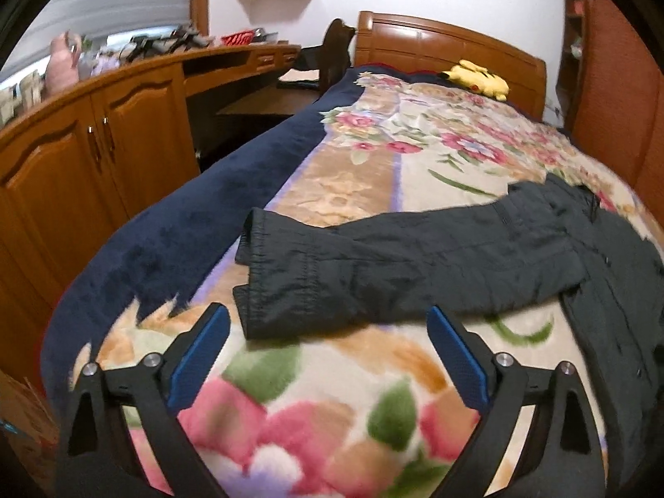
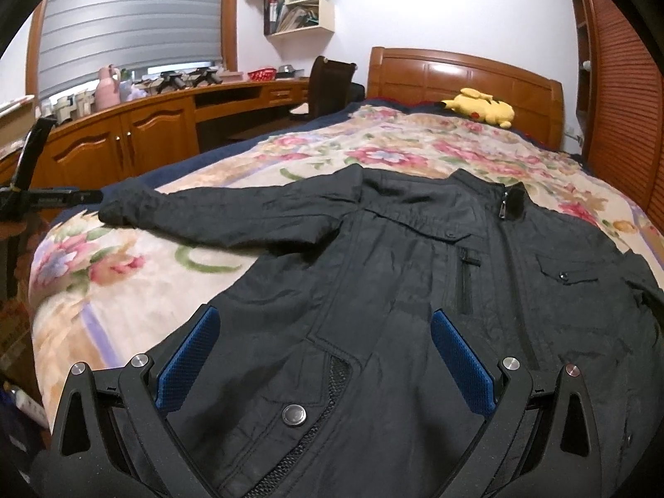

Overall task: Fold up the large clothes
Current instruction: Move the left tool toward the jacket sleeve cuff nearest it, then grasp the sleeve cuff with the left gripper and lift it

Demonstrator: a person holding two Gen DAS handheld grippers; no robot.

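My left claw (image 1: 328, 328) hangs wide apart with nothing between its blue pads, aimed at the cuff (image 1: 274, 274) of the dark nylon zip-front jacket (image 2: 415, 290); I judge the sleeve is spread toward the bed's left edge so I can fold it inward. My right claw (image 2: 323, 332) is apart too, over the jacket's hem near the foot edge of the floral-blanketed wooden bed (image 2: 124, 282). The far right sleeve runs out of frame. A yellow plush toy (image 2: 481, 108) rests by the headboard.
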